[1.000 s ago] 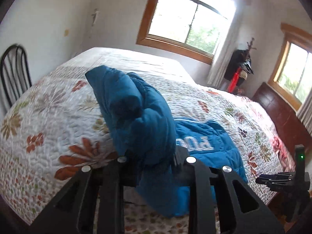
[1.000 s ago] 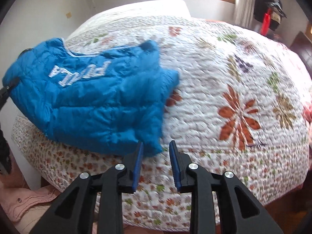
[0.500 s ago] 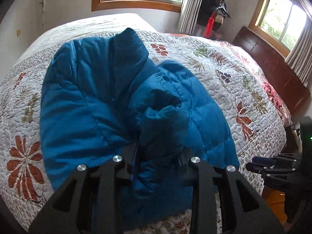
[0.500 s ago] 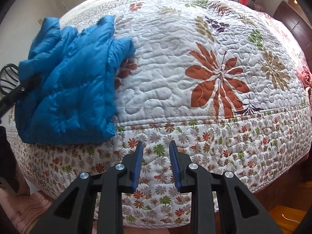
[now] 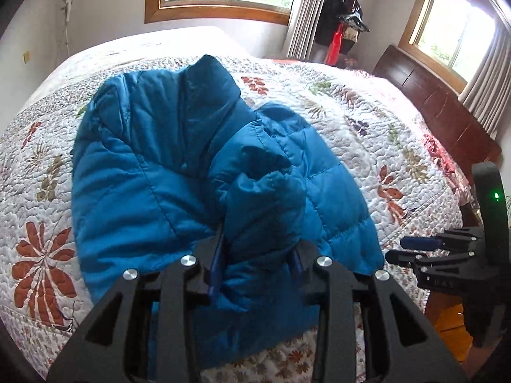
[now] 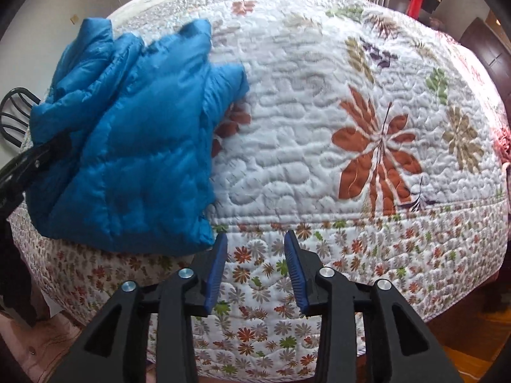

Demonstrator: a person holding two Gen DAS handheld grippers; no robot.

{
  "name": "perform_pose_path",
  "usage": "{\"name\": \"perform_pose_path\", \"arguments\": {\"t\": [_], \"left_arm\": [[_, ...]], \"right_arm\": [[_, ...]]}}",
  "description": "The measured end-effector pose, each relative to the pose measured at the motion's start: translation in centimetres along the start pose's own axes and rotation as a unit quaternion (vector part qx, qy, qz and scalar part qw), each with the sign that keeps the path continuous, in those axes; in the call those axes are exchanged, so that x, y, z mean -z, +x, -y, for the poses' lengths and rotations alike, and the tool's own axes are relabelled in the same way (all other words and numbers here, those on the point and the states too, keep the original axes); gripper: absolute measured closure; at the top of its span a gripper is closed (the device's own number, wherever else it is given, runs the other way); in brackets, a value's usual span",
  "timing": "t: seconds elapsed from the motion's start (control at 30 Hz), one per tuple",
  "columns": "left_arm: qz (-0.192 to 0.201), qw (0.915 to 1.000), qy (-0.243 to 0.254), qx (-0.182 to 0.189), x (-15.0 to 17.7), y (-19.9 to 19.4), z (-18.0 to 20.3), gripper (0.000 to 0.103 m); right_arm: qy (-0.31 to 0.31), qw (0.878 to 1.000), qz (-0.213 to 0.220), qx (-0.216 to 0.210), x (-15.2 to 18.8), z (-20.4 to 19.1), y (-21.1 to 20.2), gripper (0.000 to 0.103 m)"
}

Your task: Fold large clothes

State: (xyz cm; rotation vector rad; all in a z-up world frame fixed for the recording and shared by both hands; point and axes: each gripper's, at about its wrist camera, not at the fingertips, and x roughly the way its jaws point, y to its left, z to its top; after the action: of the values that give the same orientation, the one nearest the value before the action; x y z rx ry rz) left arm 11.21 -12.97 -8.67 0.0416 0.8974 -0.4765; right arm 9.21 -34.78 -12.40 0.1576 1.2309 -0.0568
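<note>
A blue quilted puffer jacket point(image 5: 153, 172) lies bunched on the floral quilted bed point(image 5: 367, 121), near its front edge. My left gripper point(image 5: 257, 255) is shut on a thick fold of the jacket, which fills the gap between the fingers. In the right wrist view the jacket point(image 6: 127, 146) lies at the left of the bed point(image 6: 351, 95). My right gripper point(image 6: 255, 261) is open and empty, off the bed's front edge, just right of the jacket's lower corner. It also shows at the right of the left wrist view point(image 5: 418, 249).
A dark wooden headboard point(image 5: 440, 108) runs along the bed's right side. A coat stand point(image 5: 345, 22) with dark and red items stands by the far window. A black chair back point(image 6: 12, 111) is at the far left. Wooden floor point(image 6: 472, 360) shows below the bed.
My left gripper has swung the held part of the jacket down from upright, so the jacket now lies spread on the bed. My right gripper has drawn back off the bed edge, still open.
</note>
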Motion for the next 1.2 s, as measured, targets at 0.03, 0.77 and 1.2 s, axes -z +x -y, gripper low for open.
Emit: {"name": "perform_pose_path", "arguments": {"t": [0.03, 0.77, 1.2], "left_arm": [[0.001, 1.0, -0.003, 0.004, 0.0, -0.7, -0.2, 0.067], [-0.007, 0.9857, -0.137, -0.098, -4.3, -2.0, -11.6, 0.044], [-0.009, 0.9839, -0.14, -0.11, -4.6, -1.3, -12.2, 0.044]], "right_arm": [[-0.003, 1.0, 0.007, 0.0, -0.3, -0.2, -0.6, 0.062], [-0.109, 0.987, 0.0, -0.12, -13.1, -13.0, -3.0, 0.023], [-0.145, 0.981, -0.019, -0.125, -13.5, -15.6, -1.6, 0.022]]}}
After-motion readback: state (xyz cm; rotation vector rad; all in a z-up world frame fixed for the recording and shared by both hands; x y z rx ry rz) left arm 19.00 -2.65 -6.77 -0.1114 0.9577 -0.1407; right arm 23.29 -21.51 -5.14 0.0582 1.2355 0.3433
